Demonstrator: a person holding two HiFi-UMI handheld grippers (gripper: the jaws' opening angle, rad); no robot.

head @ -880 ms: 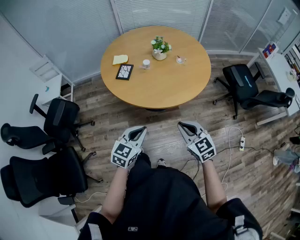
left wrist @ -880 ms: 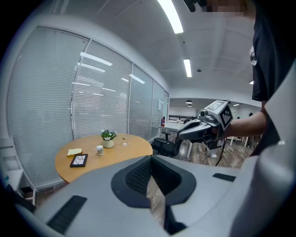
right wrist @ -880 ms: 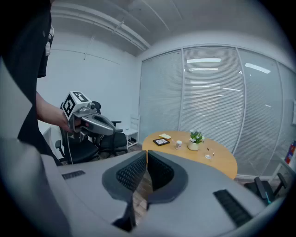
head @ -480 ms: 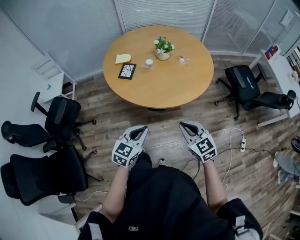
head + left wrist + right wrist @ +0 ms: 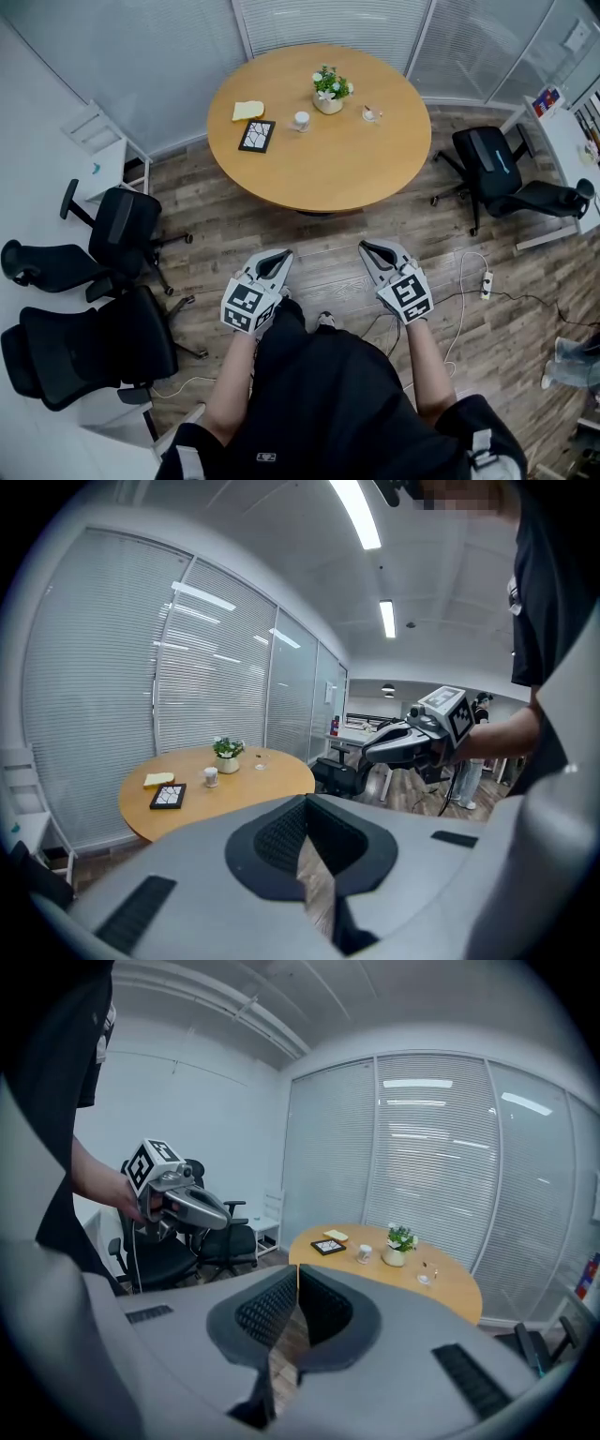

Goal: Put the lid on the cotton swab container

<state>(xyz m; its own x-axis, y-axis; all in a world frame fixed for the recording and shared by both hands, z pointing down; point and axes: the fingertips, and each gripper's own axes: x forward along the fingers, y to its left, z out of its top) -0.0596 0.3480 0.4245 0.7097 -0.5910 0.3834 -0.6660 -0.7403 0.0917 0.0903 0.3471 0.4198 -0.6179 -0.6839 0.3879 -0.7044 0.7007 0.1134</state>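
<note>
Upper centre of the head view holds the round surface [image 5: 328, 173], well apart from the person. Black chairs [image 5: 122, 230] stand at its left and right. Lower down, the left tool [image 5: 278, 255] and right tool [image 5: 370, 247] hover side by side, both pinched closed on nothing and tipped slightly down. At the surface's far side sit a plant [image 5: 328, 89], a dark pad [image 5: 256, 136], a yellow block [image 5: 247, 111] and a white pot [image 5: 301, 119], likely the swab container. Right of the plant, a clear piece [image 5: 371, 114] may be the lid, but it is too small to be sure. Judged best: step close first, open one tool for the lid, steady the pot with the other, and lower the lid level.
</note>
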